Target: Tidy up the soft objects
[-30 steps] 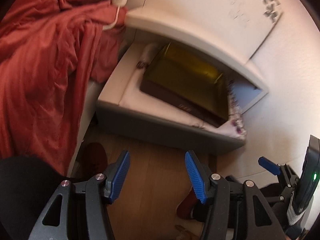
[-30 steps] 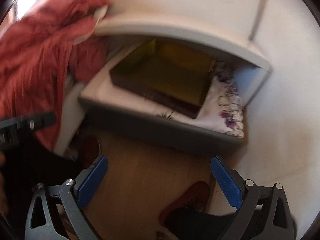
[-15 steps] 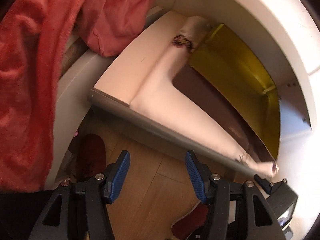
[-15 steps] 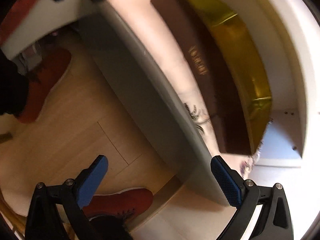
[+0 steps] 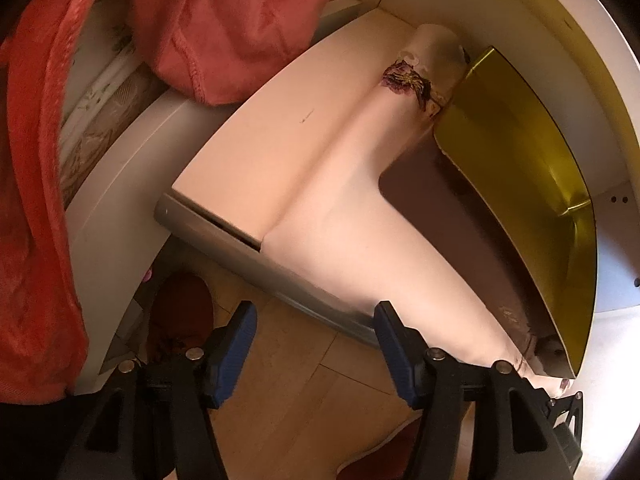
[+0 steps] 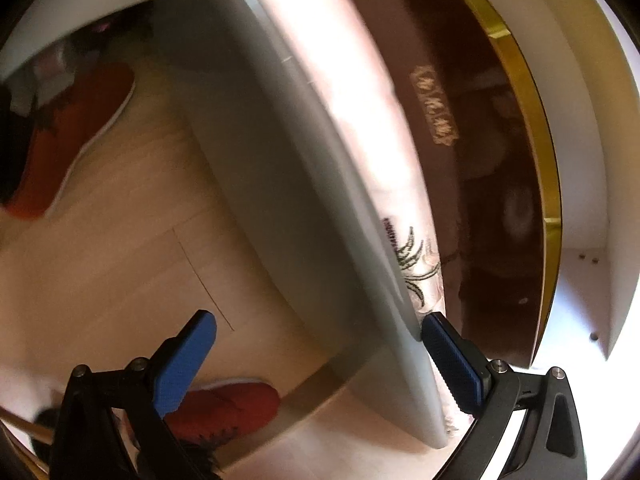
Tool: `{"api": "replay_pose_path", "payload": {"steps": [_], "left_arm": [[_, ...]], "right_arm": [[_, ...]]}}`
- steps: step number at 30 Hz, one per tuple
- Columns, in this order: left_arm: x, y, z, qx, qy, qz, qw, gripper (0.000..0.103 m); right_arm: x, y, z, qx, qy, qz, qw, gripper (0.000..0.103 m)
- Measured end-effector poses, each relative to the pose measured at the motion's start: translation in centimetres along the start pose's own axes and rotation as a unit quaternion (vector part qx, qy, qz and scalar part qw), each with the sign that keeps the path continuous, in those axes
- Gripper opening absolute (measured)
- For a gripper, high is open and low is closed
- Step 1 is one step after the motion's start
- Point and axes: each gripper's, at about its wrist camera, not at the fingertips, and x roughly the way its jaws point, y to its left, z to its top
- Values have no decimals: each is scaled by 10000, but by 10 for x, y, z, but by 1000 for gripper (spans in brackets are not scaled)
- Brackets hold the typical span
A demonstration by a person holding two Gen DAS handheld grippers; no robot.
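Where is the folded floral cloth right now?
The floral cloth lies in the open drawer along its front edge, under the dark box, left wrist view centre.

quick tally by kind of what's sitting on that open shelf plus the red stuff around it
red fabric heaped beside the shelf: 1
white floral cloth on the shelf: 1
dark brown box with gold trim: 1
red shoes on the floor: 2
total: 5

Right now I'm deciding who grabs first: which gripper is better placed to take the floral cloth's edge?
Probably right. The right gripper has one finger at the floral cloth edge; the opening left gripper is empty.
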Motion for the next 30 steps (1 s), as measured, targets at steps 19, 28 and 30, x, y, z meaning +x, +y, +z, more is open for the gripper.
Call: {"api": "replay_pose_path", "payload": {"steps": [19, 28, 30], "left_arm": [[2, -1, -5, 200, 153, 325, 9992, 71], [-7, 19, -37, 222, 404, 634, 9969, 74], [-7, 26, -47, 196, 532, 727, 9957, 74]], "right_arm": [[9, 35, -18, -925, 205, 80, 9955, 103], [-11, 53, -27, -792, 547, 464, 9943, 103], [-17, 67, -34, -836, 661, 506, 9930, 103]]}}
